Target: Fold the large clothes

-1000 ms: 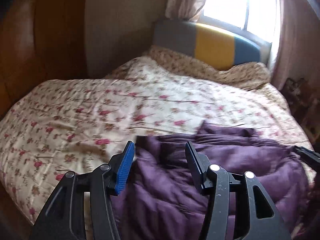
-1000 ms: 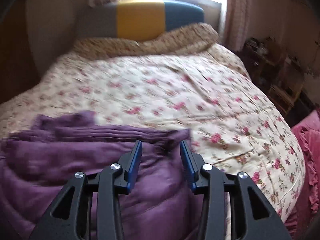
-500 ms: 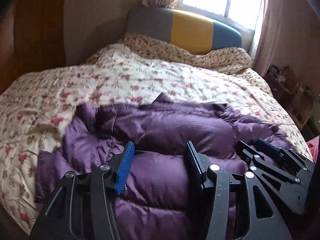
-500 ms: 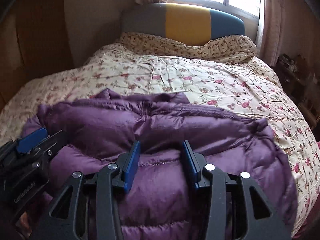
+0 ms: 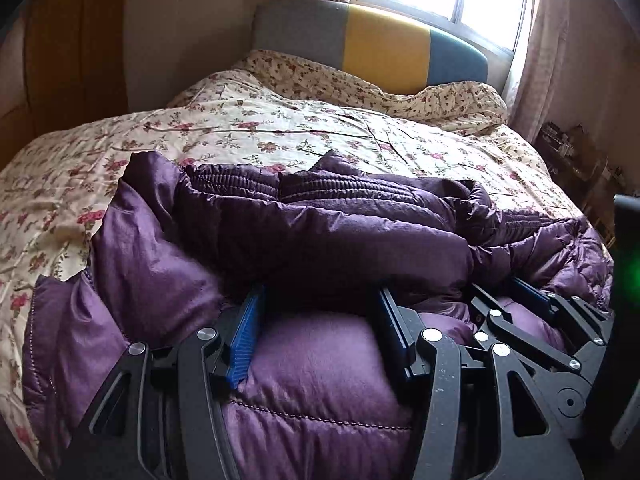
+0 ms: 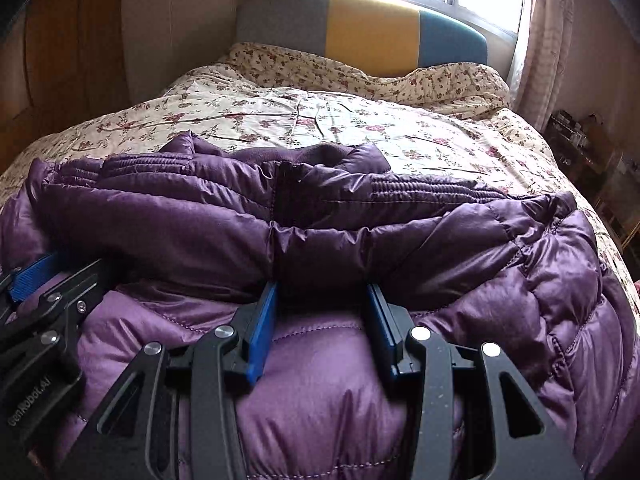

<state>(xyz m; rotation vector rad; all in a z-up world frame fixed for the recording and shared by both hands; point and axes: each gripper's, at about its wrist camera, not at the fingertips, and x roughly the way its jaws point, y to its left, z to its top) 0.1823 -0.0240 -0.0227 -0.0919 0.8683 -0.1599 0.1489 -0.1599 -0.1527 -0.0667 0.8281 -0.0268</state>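
Note:
A purple quilted down jacket (image 5: 320,240) lies crumpled on the floral bed, collar and zip (image 6: 286,192) toward the headboard. My left gripper (image 5: 320,300) is open, its fingertips pushed under a thick fold of the jacket. My right gripper (image 6: 320,292) is open too, fingertips tucked under the same fold near the zip. Each gripper shows in the other's view: the right one at the lower right of the left wrist view (image 5: 512,300), the left one at the left edge of the right wrist view (image 6: 48,280). Neither pinches fabric.
The floral quilt (image 5: 280,128) covers the bed beyond the jacket. A grey, yellow and blue headboard (image 6: 360,28) stands under a bright window. A wooden wardrobe (image 5: 60,40) is at the left. Cluttered shelves (image 6: 592,148) stand at the right.
Both grippers have swung toward the middle of the jacket and moved down and forward. Their fingertips now sit under the jacket's fold. The jaws stayed open.

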